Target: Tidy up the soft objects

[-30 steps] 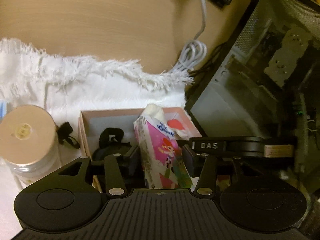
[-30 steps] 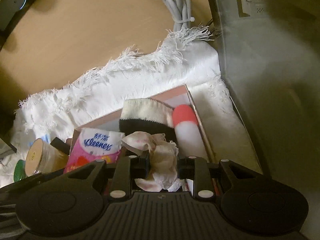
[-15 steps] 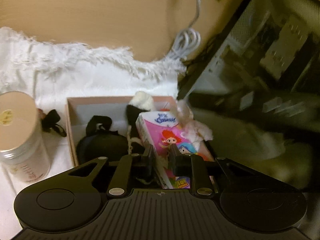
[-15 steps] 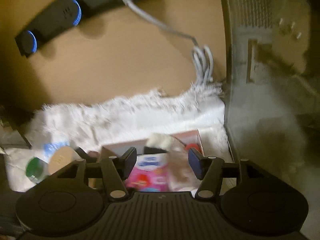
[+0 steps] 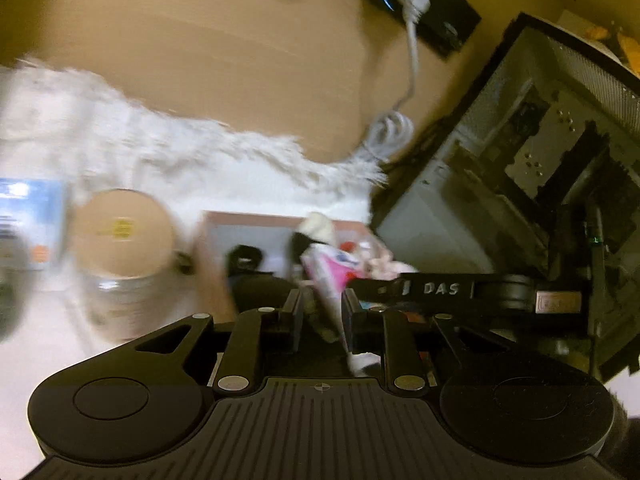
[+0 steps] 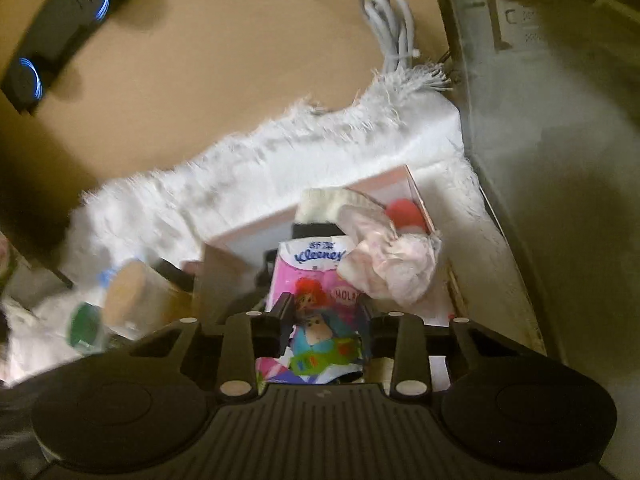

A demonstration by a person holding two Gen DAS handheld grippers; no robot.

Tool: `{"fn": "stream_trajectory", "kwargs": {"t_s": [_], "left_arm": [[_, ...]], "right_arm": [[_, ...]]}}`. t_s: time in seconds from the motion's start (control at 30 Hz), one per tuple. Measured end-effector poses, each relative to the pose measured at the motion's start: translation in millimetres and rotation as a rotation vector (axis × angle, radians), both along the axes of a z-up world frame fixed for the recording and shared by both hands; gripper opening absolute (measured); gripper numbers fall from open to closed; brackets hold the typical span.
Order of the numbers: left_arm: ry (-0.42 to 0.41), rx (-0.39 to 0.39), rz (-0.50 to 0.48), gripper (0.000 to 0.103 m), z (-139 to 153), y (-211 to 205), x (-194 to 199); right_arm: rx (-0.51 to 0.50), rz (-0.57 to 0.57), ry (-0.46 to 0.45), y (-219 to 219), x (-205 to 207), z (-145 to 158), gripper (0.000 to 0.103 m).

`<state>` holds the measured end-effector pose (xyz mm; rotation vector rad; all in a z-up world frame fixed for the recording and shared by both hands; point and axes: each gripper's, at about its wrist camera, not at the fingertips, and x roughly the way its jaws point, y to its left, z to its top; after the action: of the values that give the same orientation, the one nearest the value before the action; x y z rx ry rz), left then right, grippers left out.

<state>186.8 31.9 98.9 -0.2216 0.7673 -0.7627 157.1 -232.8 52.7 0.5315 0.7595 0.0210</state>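
Your left claw [image 5: 320, 316] is pinched nearly closed on the tissue pack [image 6: 316, 280], which stands upright in the pink box [image 6: 384, 184]. Your right claw [image 6: 324, 320] has just been narrowing around that pack, seemingly gripping it, though blur hides the pads. Ease it down beside the crumpled cloth [image 6: 394, 264], one claw leading.

Surface: tan counter [image 6: 224, 92].
Covering: white fringed cloth [image 6: 312, 152].
On counter: black power strip [image 6: 60, 32], coiled grey cable [image 5: 388, 132].
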Motion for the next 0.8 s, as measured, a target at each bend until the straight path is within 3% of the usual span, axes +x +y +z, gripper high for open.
{"fn": "stream_trajectory", "kwargs": {"t_s": [0.17, 0.27, 0.37, 0.47, 0.53, 0.7, 0.8], "left_arm": [[-0.087, 0.090, 0.100, 0.023, -3.7, 62.8, -15.2], [-0.116, 0.120, 0.201, 0.023, -8.3, 110.6, -21.0], [-0.093, 0.078, 0.307, 0.022, -14.3, 157.0, -17.7], [-0.054, 0.015, 0.368, 0.021, -18.8, 186.5, -6.0], [-0.032, -0.044, 0.380, 0.020, -22.0, 200.1, -0.4], [0.012, -0.111, 0.340, 0.019, -33.0, 221.2, 6.1], [0.035, -0.162, 0.311, 0.019, -45.2, 230.6, 5.7]], "right_arm": [[-0.060, 0.027, 0.012, 6.1, 4.2, 4.6, 0.035], [-0.195, 0.040, 0.006, 16.0, 2.9, 28.0, 0.036], [-0.358, 0.063, -0.080, 32.0, -5.1, 56.5, 0.047], [-0.433, 0.105, -0.135, 51.8, -2.9, 78.8, 0.057], [-0.419, 0.162, -0.150, 70.6, 5.9, 90.8, 0.058], [-0.376, 0.366, -0.139, 135.2, 48.7, 111.7, 0.058], [-0.291, 0.509, -0.075, 177.4, 93.7, 119.2, 0.059]]}}
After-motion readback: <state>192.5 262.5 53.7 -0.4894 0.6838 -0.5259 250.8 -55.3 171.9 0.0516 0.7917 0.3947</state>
